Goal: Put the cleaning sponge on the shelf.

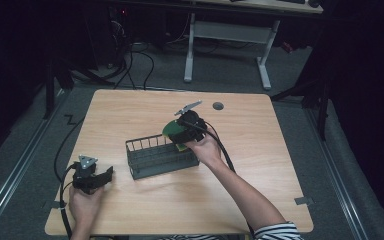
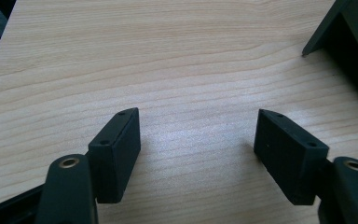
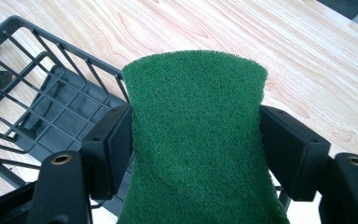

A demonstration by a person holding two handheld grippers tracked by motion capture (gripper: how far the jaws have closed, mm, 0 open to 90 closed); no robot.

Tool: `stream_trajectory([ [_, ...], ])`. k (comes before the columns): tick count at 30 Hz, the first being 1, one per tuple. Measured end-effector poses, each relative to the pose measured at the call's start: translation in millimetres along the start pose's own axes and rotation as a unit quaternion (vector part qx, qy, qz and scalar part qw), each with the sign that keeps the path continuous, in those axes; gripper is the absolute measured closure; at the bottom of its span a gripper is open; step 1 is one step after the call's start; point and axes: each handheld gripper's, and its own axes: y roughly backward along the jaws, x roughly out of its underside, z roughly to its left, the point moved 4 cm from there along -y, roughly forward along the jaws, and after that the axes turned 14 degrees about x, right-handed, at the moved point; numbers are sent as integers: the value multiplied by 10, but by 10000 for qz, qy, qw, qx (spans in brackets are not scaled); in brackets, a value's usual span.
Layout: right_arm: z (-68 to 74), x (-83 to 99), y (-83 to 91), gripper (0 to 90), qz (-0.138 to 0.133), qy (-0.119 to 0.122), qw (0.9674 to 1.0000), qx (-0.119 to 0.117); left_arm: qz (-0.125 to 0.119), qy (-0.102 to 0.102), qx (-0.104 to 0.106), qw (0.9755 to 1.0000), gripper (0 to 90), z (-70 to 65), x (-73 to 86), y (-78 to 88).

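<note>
While both claws sit over a wooden desk [image 1: 130, 107], a dark wire basket [image 1: 160, 157] lies near its middle.

Desk: light wood grain, round grommet [image 1: 218, 106] at the far edge. Basket: rectangular, open-topped, grid floor. Right claw [image 3: 196, 135]: at the basket's right end, pinching a green scouring sponge [image 3: 193, 126] with a yellow underside, held above the basket's rim. Left claw [image 2: 198, 144]: at the desk's near left, jaws spread wide over bare wood, holding nothing.
</note>
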Motion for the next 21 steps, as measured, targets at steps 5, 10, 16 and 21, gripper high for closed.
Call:
stream_trajectory([
  [5,-7,-1,-5,294,-22,15,10000,0,1,-2,0,10000,320,0,0,0],
  [10,12,-13,4,295,-47,11,10000,11,2,-4,2,10000,320,-1,0,0],
  [16,90,-8,13,293,-29,88,9999,77,-1,-3,1,10000,320,-1,0,0],
  [21,84,16,-2,278,10,71,10000,35,-1,-4,1,10000,320,-1,0,0],
])
